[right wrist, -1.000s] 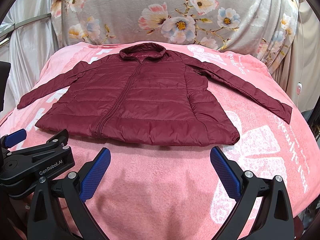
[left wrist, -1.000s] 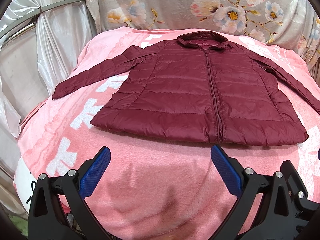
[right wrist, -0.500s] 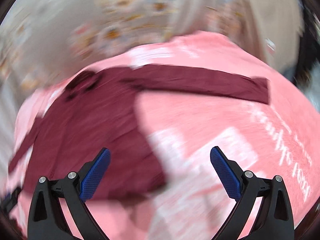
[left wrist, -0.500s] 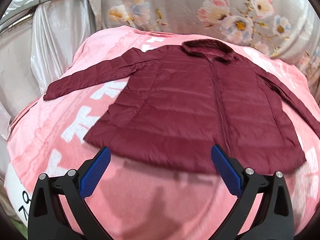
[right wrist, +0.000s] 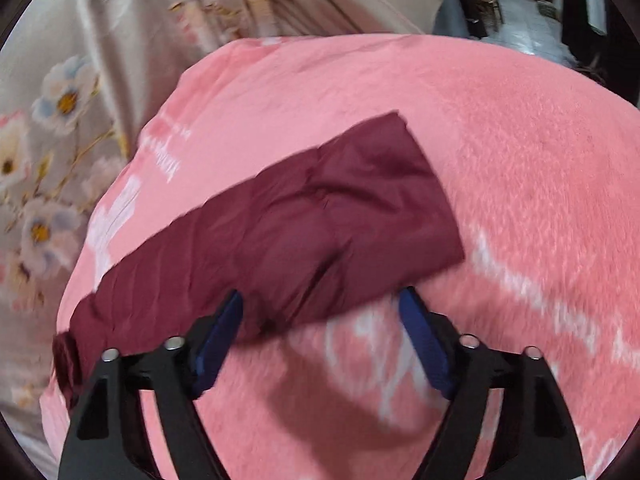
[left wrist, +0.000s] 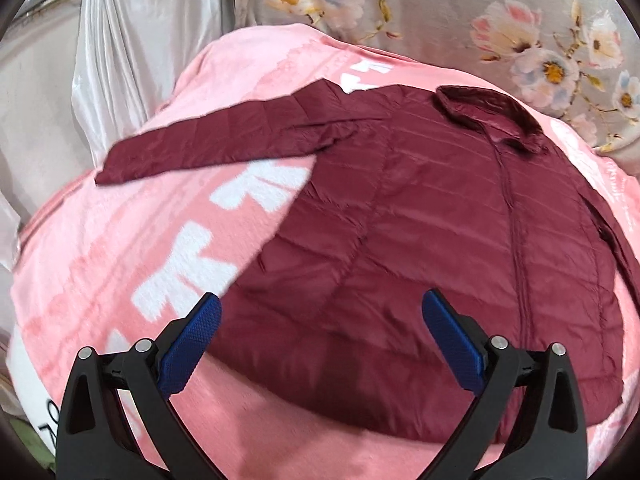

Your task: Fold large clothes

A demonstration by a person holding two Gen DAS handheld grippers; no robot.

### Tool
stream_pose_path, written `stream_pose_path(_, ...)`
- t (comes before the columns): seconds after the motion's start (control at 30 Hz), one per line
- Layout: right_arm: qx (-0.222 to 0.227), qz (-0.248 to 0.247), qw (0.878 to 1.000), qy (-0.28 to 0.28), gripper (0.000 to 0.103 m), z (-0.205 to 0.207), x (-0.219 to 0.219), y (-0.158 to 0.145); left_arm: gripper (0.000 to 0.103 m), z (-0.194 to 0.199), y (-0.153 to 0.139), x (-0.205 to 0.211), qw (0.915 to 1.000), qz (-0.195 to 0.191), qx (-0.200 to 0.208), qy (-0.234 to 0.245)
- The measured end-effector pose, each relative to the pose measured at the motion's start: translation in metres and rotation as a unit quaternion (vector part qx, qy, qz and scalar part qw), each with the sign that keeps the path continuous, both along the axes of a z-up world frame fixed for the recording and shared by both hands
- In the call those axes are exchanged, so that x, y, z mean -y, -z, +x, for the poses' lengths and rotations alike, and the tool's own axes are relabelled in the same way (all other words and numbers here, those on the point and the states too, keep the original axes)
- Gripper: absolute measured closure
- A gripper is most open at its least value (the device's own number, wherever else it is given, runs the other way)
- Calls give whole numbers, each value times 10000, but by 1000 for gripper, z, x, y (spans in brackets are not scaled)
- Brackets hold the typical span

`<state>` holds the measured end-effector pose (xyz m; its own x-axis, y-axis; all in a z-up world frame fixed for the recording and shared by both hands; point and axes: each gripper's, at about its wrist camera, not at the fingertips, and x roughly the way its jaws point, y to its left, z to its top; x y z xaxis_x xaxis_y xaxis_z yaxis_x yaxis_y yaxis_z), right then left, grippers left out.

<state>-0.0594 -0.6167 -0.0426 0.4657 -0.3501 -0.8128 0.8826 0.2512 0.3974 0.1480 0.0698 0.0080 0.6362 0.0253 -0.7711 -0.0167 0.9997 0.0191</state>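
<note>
Pink blanket (left wrist: 100,264) bears maroon jacket (left wrist: 440,240) (spread flat).

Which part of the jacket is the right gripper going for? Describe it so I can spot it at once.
Start from the pink blanket that covers the whole surface. The maroon jacket's sleeve lies flat across it. The target is its squared-off cuff end, just beyond the closing jaws of the right gripper; nothing is clamped yet.

Bedroom: pink blanket (left wrist: 100,248); floral sheet (left wrist: 460,4)
</note>
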Motion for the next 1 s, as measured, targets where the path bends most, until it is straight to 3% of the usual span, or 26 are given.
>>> stream_pose_path(0.07, -250, -150, 9995, 140, 89, 6, 14, -1, 5, 6, -2, -1, 10000, -10, 14, 44)
stream_pose_path(0.1, -319, -154, 9992, 205, 98, 10, 23, -2, 5, 10, -3, -3, 10000, -29, 7, 50)
stream_pose_path(0.2, 117, -248, 9992, 284, 100, 24, 27, -27, 5, 27, -1, -7, 9999, -59, -98, -83)
stream_pose_path(0.27, 358, -865, 9954, -193, 100, 56, 5, -74, 5, 38, 2, -10, 9997, -121, -155, -169)
stream_pose_path(0.33, 726, -1448, 9815, -1024, 100, 96, -38, -125, 5, 47, 3, -10, 9994, -160, -184, -234)
stream_pose_path(0.4, 1157, -1846, 9520, -2151, 100, 147, -99, -168, 5, 57, 2, -8, 9993, -223, -179, -255)
stream_pose_path(0.43, 1266, -1940, 9380, -2581, 100, 165, -125, -179, 5, 59, 1, -6, 9992, -256, -177, -248)
stream_pose_path(0.5, 1427, -2045, 8942, -3717, 100, 212, -199, -191, 5, 66, -2, -3, 9989, -377, -178, -237)
stream_pose_path(0.53, 1462, -2028, 8787, -4066, 99, 227, -224, -190, 5, 69, -3, -3, 9986, -441, -185, -232)
stream_pose_path(0.6, 1487, -1819, 8431, -4838, 96, 259, -283, -174, 5, 75, -5, -5, 9976, -631, -198, -224)
stream_pose_path(0.73, 1217, -1051, 7726, -6142, 91, 311, -386, -104, 5, 88, -7, -9, 9943, -1016, -250, -204)
stream_pose_path(0.8, 977, -848, 7521, -6462, 85, 315, -414, -81, 5, 96, -6, -7, 9917, -1243, -323, -94)
stream_pose_path(0.83, 822, -823, 7474, -6541, 76, 313, -426, -70, 5, 102, -4, -4, 9896, -1390, -379, -3)
stream_pose_path(0.9, 882, -815, 7510, -6493, 58, 299, -428, -64, 5, 112, 0, 3, 9857, -1607, -478, 168)
stream_pose_path(0.93, 978, -797, 7560, -6423, 46, 291, -421, -66, 5, 118, 4, 8, 9835, -1707, -552, 245)
stream_pose_path(1.0, 1207, -732, 7795, -6103, 42, 274, -390, -71, 5, 130, 14, 19, 9783, -1911, -698, 385)
